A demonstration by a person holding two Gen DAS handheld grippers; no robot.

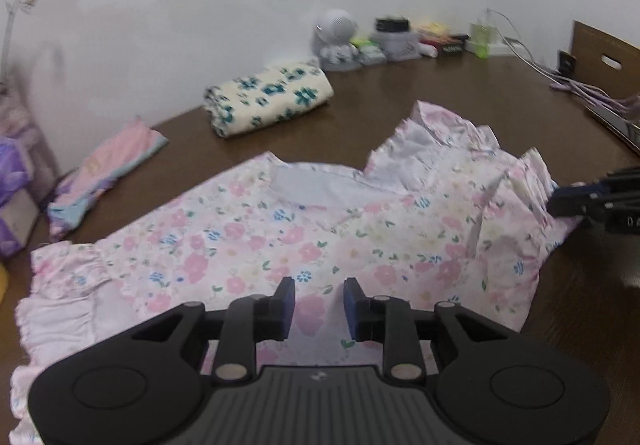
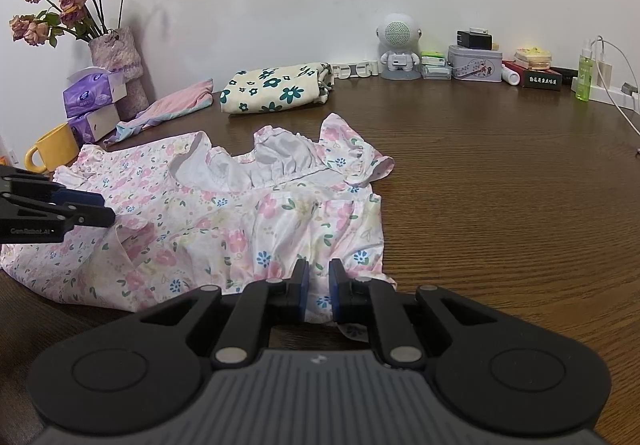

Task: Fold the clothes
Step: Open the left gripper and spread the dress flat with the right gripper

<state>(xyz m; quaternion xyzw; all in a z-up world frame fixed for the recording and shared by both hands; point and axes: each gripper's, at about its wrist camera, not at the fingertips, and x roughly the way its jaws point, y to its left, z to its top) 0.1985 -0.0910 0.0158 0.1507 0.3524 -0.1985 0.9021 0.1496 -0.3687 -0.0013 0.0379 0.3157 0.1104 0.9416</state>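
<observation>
A pink floral dress [image 1: 280, 241] [image 2: 224, 221] with ruffled sleeves lies spread and partly folded on the brown wooden table [image 2: 500, 185]. My left gripper [image 1: 320, 305] hovers over the dress's middle, open, with only the cloth below showing through the gap between its blue pads. In the right wrist view the left gripper [image 2: 106, 207] reaches in from the left edge above the dress. My right gripper [image 2: 320, 295] is shut on the dress's near hem, with fabric bunched between its pads. In the left wrist view the right gripper [image 1: 560, 201] holds the dress's right edge.
A folded cream cloth with teal flowers [image 2: 280, 89] and a folded pink garment [image 2: 176, 105] lie behind the dress. Tissue packs [image 2: 94, 93], a yellow mug [image 2: 52, 149] and a vase of dried roses [image 2: 120, 61] stand at the left. A robot-shaped speaker [image 2: 398, 45], tins, a bottle and cables line the wall.
</observation>
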